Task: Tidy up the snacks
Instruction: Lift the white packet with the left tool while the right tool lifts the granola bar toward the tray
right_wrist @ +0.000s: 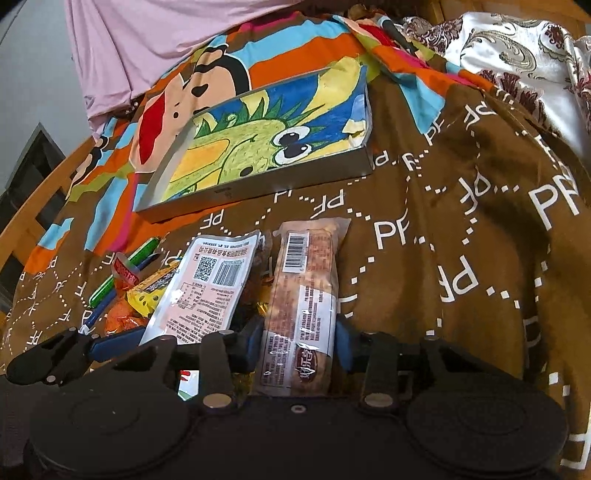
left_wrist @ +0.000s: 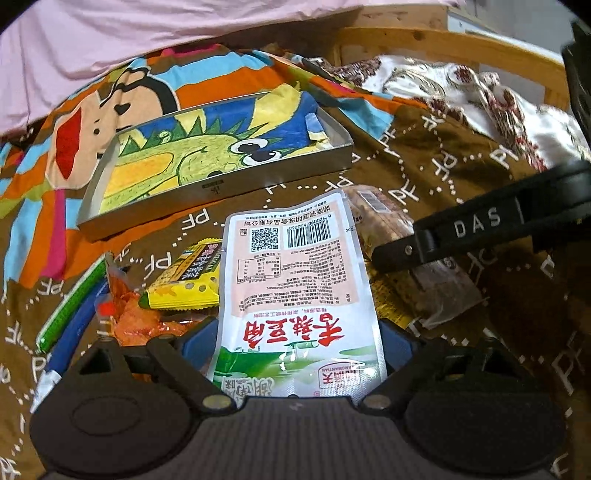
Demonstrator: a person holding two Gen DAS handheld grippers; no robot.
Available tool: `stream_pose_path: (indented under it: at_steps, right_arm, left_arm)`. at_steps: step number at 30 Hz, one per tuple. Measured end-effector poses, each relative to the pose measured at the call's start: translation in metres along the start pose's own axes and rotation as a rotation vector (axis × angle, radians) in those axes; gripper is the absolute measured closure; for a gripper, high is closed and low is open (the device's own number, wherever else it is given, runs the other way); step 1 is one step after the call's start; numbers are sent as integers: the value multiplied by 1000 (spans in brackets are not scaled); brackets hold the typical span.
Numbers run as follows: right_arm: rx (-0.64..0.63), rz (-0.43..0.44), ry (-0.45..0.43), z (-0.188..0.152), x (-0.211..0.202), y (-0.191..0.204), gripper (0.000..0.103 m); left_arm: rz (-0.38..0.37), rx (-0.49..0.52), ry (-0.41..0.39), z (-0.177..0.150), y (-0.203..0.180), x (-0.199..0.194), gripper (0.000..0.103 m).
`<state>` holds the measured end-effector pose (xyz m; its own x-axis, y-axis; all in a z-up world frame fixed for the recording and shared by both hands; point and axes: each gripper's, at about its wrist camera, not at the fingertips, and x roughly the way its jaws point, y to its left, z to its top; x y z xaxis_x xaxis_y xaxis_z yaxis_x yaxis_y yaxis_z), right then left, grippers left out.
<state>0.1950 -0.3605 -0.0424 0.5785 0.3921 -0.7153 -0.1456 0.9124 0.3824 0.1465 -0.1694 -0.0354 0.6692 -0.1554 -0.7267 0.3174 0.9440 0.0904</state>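
My left gripper [left_wrist: 297,345] is shut on a white and pink snack packet [left_wrist: 295,280] with a barcode and red characters, held above the snack pile. The packet also shows in the right wrist view [right_wrist: 207,288]. My right gripper [right_wrist: 295,345] is shut on a long clear packet of brown biscuit [right_wrist: 306,291]. The right gripper's arm crosses the left wrist view [left_wrist: 461,229]. A shallow metal tray [left_wrist: 207,190] lined with a dragon drawing lies just beyond both packets, also in the right wrist view [right_wrist: 258,188].
A yellow packet [left_wrist: 184,280], an orange packet [left_wrist: 133,314] and green and blue pens [left_wrist: 70,299] lie left on the brown printed cloth [right_wrist: 443,229]. A pink sheet [left_wrist: 147,33] and a wooden frame [left_wrist: 443,48] are behind.
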Motion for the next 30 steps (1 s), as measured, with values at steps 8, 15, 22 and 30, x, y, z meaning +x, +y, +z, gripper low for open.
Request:
stream_pose_path:
  at_steps: [8,15,22,30]
  right_arm:
    - [-21,-3,-33,-1,-10,4,63]
    - [-1,-1,-8,-2,-3,1,63]
    - [-32,-3,-20,-2,-4,5,63]
    - [-77,-20,-67,-3,-12,12,63]
  left_arm:
    - [-44,-119,-37,-8,10,-10,16]
    - [-76,-195,11,-8,20,0,5]
    - [-56,-201,-13,-9,19,-4,15]
    - [-63,-261,-48,-15,19,-17,18]
